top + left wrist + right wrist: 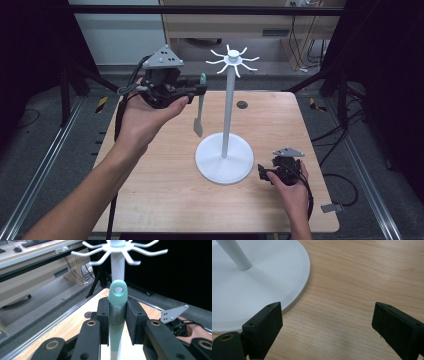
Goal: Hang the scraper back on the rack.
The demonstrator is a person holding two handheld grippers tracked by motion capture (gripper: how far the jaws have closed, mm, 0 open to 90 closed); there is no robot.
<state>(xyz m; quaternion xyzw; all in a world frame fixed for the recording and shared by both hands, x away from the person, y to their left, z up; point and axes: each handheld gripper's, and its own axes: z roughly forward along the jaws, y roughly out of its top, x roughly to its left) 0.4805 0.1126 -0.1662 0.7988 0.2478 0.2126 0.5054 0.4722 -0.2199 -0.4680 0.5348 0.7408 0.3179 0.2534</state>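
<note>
Two grippers are working at this wooden table [165,190], and the job in hand looks like hanging a utensil on the white rack. Starting at the left, the left gripper [200,90] is being held up high above the table's far left part, and it is clamping a mint-green spatula [199,107] by the upper part of its handle. In the left gripper view the two black pads [103,320] are pressing on either side of the handle, and the hanging hole [118,290] at the handle's tip is poking up just above them. The blade is hanging down, clear of the table.

Moving toward the middle, the white hook stand [228,112] is standing upright on its round base [215,167], with its ring of curved hooks [233,60] at the top. The spatula is sitting just left of the pole, a little below the hooks and apart from them.

Further right, the right gripper [264,172] is resting low near the base's right edge; its jaws are standing wide apart with nothing between them, only bare wood [342,315].

Judging the step: the carry is nearly over and the hanging is not yet done. The next move is calling for a small lift, then lining the hole up with one hook tip [93,263] and threading it on before letting go
</note>
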